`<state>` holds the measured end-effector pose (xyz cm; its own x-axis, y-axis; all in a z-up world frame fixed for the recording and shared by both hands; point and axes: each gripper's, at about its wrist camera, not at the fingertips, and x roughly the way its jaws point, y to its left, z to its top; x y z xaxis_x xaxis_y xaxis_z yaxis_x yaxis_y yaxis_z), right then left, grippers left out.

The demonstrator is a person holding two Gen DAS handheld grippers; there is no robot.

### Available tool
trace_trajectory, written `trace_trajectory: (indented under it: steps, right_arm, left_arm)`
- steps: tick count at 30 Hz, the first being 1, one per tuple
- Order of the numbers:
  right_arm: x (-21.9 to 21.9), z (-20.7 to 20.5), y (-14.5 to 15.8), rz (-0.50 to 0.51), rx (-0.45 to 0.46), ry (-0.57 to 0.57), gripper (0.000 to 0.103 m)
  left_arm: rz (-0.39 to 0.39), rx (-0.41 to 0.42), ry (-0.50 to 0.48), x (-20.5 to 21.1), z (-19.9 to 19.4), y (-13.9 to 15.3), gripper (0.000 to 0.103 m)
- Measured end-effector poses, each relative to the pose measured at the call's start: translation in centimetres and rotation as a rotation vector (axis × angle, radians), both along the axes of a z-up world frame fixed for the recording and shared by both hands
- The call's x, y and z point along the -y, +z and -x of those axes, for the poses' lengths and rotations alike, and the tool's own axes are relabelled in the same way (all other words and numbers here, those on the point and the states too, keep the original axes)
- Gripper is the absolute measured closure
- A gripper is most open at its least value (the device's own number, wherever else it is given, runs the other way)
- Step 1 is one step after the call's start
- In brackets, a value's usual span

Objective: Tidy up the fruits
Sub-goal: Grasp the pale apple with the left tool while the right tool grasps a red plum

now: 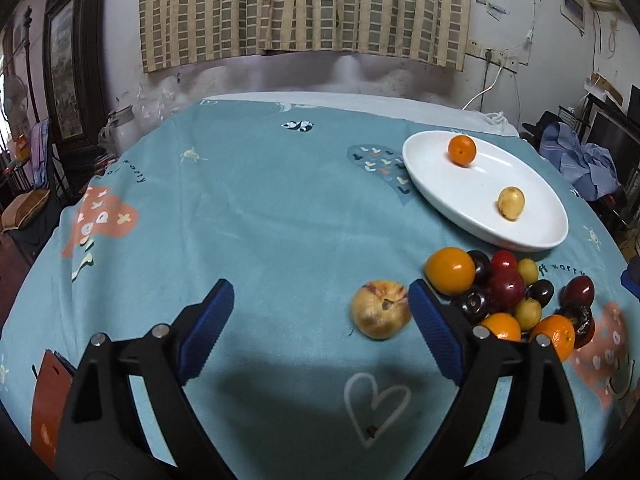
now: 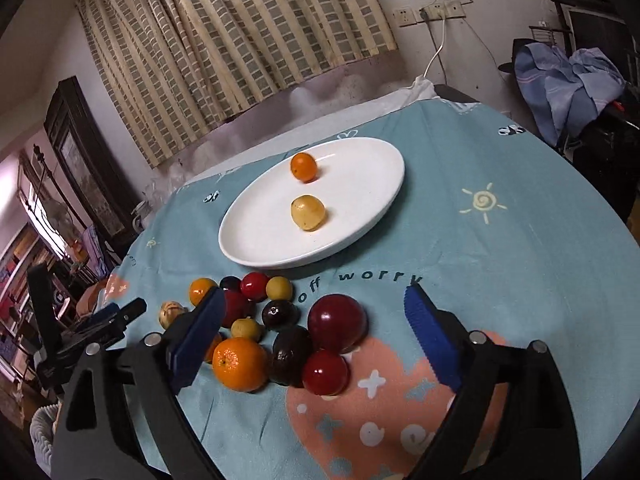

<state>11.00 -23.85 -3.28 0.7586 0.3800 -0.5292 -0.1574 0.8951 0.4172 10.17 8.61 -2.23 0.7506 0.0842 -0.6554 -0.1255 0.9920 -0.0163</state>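
Table, covered w/ teal printed cloth (image 1: 260, 208), was noted as the work surface. White oval plate (image 2: 360, 184) was found at approx. 12 o'clock of the fruit pile in the right wrist view; at 1–2 o'clock in the left wrist view. Two items were already seated on it, apart from each other: small orange (image 2: 303, 167) toward the far side, yellow fruit (image 2: 307, 213) nearer centre.

Remaining pile (image 2: 280, 328) was seen loose on the cloth just below the plate rim: oranges, dark plums, red plums, small yellow fruits, mostly touching.

Right gripper (image 2: 312, 328) was observed w/ jaws wide apart, nothing held; large red plum (image 2: 337, 323) and mandarin (image 2: 240, 364) lay between the pads, no contact seen. Left gripper (image 1: 320, 320) likewise stood wide, empty; pale blotched fruit (image 1: 381, 314) sat inside the gap, hard against the 3 o'clock pad; whether touching could not be told.

Judged step: next pick-up, both sides. Recommendations: left claw to be shifted toward 3 o'clock so the pale fruit is centred before closing; otherwise it is likely to be nudged and rolled. Right claw to be aligned on one fruit only, since neighbours touch and a double grab is probable. Closure to be gentle; soft skins assumed.
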Motion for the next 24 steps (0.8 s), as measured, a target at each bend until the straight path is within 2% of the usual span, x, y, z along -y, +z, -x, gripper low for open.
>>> trace_trajectory:
  steps: [5,9,12,17,24]
  right_arm:
    - [-0.3,-0.5,-0.6,0.0,-0.041,0.019,0.008]
    - [-0.9,-0.4,-0.5,0.028,-0.038,0.033,0.008]
    - [-0.9,-0.5,-0.7,0.027,-0.048,0.034,0.008]
    - [-0.3,-0.9,-1.1,0.0,-0.081,0.019,0.008]
    - [0.1,-1.3,-1.5,-0.024,-0.109,0.019,0.008]
  left_arm:
    - [-0.082,-0.056,-0.062,2.0,-1.1,-1.2,0.013]
    - [-0.122,-0.09,-0.101,3.2,-1.6,-2.2,0.013]
    - [-0.097,-0.113,-0.122,3.1,-2.0,-2.6,0.013]
    - [0.004,-0.119,-0.165,2.6,-2.4,-2.7,0.013]
    - [-0.018,-0.14,-0.17,3.3,-3.0,-3.0,0.013]
